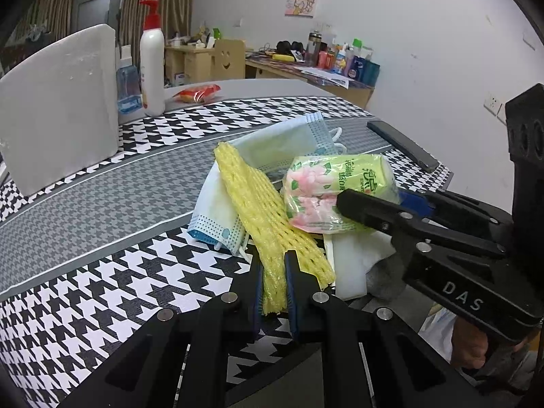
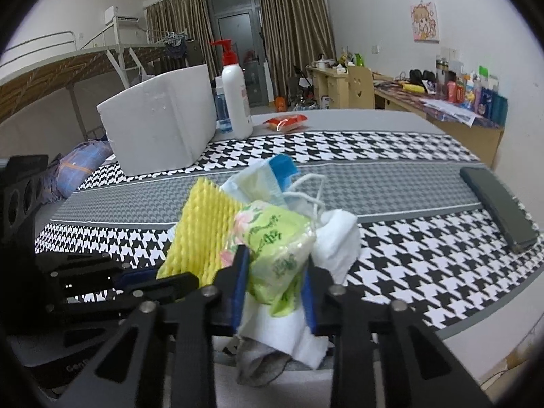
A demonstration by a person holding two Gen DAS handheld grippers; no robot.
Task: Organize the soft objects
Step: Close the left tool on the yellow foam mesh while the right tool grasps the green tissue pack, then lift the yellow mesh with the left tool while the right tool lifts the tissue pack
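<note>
Soft pile near the counter [image 1: 102,183] edge: yellow foam net [image 1: 258,217], face masks [image 1: 217,210], tissue pack [image 1: 326,190], white cloth [image 2: 336,238]; all light, limp, squashable; best taken across the middle. Left hand-held gripper [image 1: 273,289]: closed tight on the net's near end. Right hand-held gripper [image 2: 275,292]: pads pressing the tissue pack's sides. White foam box [image 2: 159,122]: well apart; contents hidden.

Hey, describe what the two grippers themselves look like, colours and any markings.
Both are black plastic linkage frames with silver rivets and blue finger pads. The right hand-held gripper carries white "DAS" lettering on its body; the left hand-held gripper shows no marking.
</note>
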